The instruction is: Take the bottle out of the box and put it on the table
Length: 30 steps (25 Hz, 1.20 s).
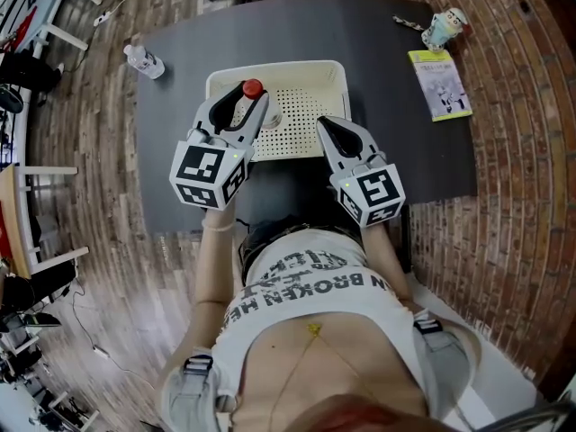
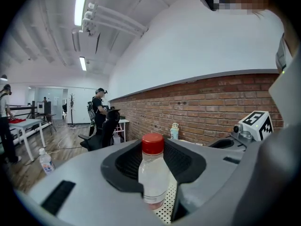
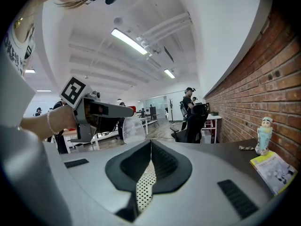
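Nearest in the head view, the person's torso in a printed shirt (image 1: 306, 286) is filling 6 o'clock, w/ both forearms reaching fwd toward 12. Just beyond, the marker cubes are showing, the L one (image 1: 209, 174) at abt 10 o'clock of the shirt and the R one (image 1: 373, 194) at abt 2. The left gripper (image 1: 241, 115) is pointing toward 12 over the near-left part of the white perforated box (image 1: 333, 75), and its jaws are standing wide and pinching the clear bottle (image 1: 251, 89) by the body; the bottle is upright, red cap up, inside the box outline, w/ the dotted box floor showing under it in the left gripper view. Whether its base is touching that floor can't be told. The right gripper (image 1: 331, 131) is hanging over the box's near edge at abt 4 o'clock of the bottle, jaws pressed together at the tips w/ nothing btwn them. The box is sitting on the dark table (image 1: 378, 52). Farther out, a yellow-edged booklet (image 1: 439, 84) is lying at 2 o'clock of the box, and a small figure-shaped container (image 1: 444, 28) is standing just past it at 1. A second clear bottle (image 1: 144, 60) is lying by the table's far-left corner at 10 o'clock. Farthest, in the left gripper view, a brick wall (image 2: 211, 107) is running along the R side, and a person (image 2: 98, 109) is standing by an office chair (image 2: 101, 133).
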Each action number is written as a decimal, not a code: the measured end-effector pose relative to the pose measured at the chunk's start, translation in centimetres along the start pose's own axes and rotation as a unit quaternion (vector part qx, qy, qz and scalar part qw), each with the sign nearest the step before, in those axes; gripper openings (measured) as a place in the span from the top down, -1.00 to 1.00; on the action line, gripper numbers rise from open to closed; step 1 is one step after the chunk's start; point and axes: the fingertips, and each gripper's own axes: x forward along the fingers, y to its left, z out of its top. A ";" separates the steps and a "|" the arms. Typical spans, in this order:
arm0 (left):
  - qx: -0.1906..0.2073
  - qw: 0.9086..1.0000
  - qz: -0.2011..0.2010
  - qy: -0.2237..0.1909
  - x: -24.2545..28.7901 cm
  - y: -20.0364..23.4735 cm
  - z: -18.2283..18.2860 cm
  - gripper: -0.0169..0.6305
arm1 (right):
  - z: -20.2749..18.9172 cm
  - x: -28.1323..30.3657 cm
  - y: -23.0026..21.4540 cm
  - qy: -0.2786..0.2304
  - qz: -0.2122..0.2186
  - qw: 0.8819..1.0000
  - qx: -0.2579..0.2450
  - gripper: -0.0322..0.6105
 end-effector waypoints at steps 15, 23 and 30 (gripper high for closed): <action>-0.018 0.999 0.036 -0.023 -6.1 6.2 0.4 0.50 | 0.0 2.7 3.8 0.009 -0.007 1.000 -0.005 0.87; -0.020 0.997 0.073 -0.026 -10.6 12.1 0.0 0.50 | 0.2 4.4 6.3 0.013 -0.023 1.000 -0.008 0.87; -0.028 0.996 0.088 -0.020 -12.8 16.0 -1.4 0.50 | 0.0 5.9 8.1 0.020 -0.038 0.999 -0.005 0.87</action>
